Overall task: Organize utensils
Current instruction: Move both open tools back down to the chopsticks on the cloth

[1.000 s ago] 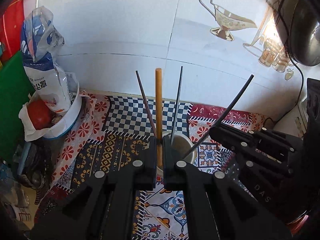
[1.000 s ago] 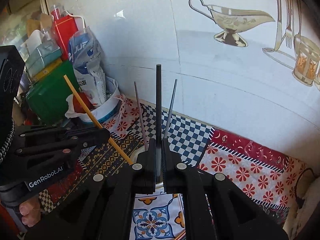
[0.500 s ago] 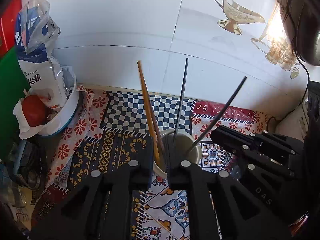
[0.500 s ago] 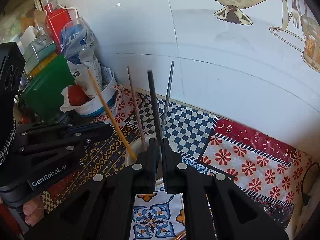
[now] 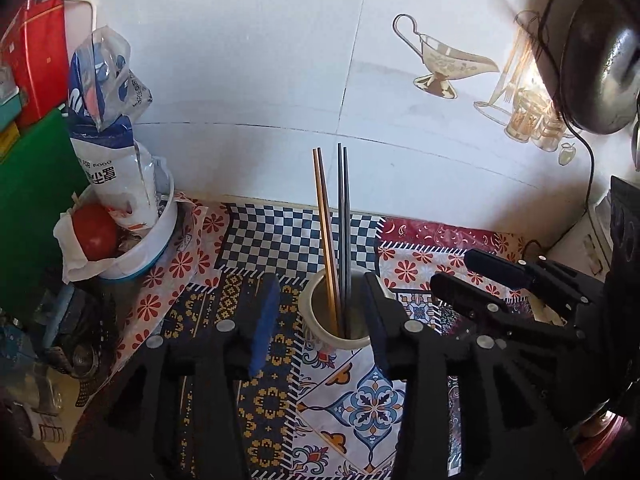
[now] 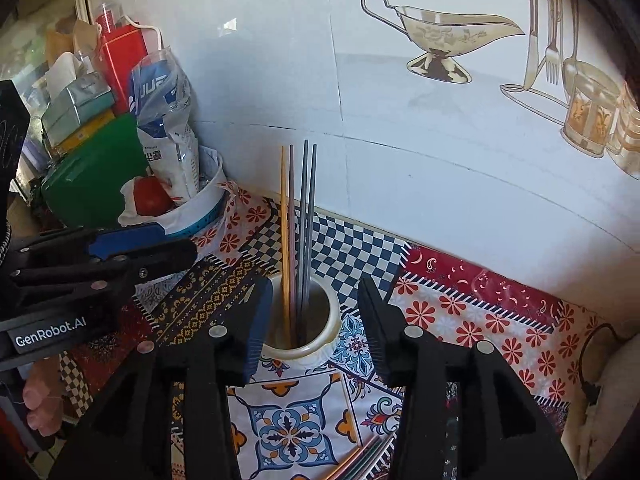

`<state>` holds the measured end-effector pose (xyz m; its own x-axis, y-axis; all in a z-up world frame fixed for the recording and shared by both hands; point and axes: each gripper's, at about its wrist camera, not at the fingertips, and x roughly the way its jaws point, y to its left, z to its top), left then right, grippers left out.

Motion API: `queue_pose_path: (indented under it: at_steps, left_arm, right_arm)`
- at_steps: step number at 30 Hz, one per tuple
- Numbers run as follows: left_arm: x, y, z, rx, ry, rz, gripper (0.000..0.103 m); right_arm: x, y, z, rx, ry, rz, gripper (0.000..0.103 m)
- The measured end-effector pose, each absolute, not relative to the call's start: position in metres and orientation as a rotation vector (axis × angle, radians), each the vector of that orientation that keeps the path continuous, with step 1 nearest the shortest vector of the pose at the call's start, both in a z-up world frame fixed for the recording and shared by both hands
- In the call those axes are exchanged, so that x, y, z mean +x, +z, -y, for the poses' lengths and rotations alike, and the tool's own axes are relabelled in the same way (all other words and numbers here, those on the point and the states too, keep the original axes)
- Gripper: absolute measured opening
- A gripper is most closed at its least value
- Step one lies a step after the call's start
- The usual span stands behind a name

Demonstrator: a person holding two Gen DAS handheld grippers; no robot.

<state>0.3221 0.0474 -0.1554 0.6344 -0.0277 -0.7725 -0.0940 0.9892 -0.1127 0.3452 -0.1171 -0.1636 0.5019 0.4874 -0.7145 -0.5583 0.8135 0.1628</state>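
Note:
A cream ceramic holder (image 5: 334,338) (image 6: 320,348) stands on the patterned cloth. Several chopsticks stand upright in it: an orange one (image 5: 323,224) (image 6: 283,216), a brownish one and two dark grey ones (image 5: 343,216) (image 6: 308,208). My left gripper (image 5: 320,312) is open and empty, its jaws either side of the holder. My right gripper (image 6: 310,316) is open and empty, also straddling the holder; it shows at the right of the left wrist view (image 5: 472,276). More chopsticks (image 6: 364,460) lie on the cloth at the bottom of the right wrist view.
A white tiled wall (image 5: 280,80) rises close behind the holder. A white bowl (image 5: 140,256) with a tomato and a blue-white bag stands at the left, beside a green box (image 6: 92,176). A dark appliance (image 5: 592,60) with a cable hangs at the upper right.
Both grippers opened and let go: the orange chopstick from the left and the dark one from the right now stand in the holder with the others.

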Motion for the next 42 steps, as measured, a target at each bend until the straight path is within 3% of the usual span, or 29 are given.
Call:
queue_pose_path:
  at_steps: [6,13,29,42]
  left_arm:
    - [0.304,-0.158,-0.036,-0.117,0.019,-0.885,0.048]
    - [0.287,-0.198,-0.008,-0.104,-0.043,-0.985,0.048]
    - [0.252,-0.305,0.05,-0.041,-0.188,-1.274,0.048]
    - [0.23,-0.337,0.065,-0.032,-0.234,-1.355,0.048]
  right_arm:
    - [0.331,-0.162,0.138,-0.093,0.575,-0.83,0.04]
    - [0.308,-0.179,0.171,-0.086,0.491,-0.881,0.04]
    - [0.254,-0.3,0.226,0.008,0.369,-1.228,0.04]
    - [0.24,-0.324,0.201,-0.054,0.411,-1.267,0.04]
